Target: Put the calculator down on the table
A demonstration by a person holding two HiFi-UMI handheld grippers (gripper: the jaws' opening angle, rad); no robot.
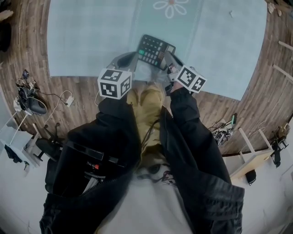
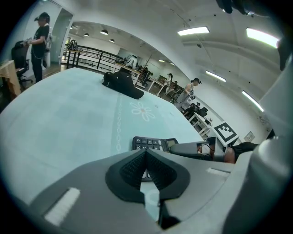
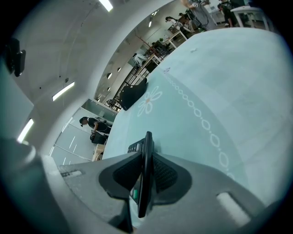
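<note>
A black calculator (image 1: 154,50) with a green key lies low over the pale green tablecloth (image 1: 91,36), near the cloth's front edge. My right gripper (image 1: 170,57) is shut on its right side. In the right gripper view the calculator (image 3: 146,151) stands edge-on between the two pads of that gripper (image 3: 145,170), and both pads touch it. Whether it rests on the cloth I cannot tell. My left gripper (image 1: 130,58) hovers just left of the calculator, shut with nothing in it. The left gripper view shows its pads meeting (image 2: 145,157), with the calculator (image 2: 149,143) and the right gripper (image 2: 197,148) just beyond.
A black cap (image 2: 122,83) lies far back on the cloth near a white flower print (image 1: 170,7). Wooden floor surrounds the table, with cables and gear (image 1: 27,96) at the left and a small rack (image 1: 252,155) at the right. People stand in the background (image 2: 41,41).
</note>
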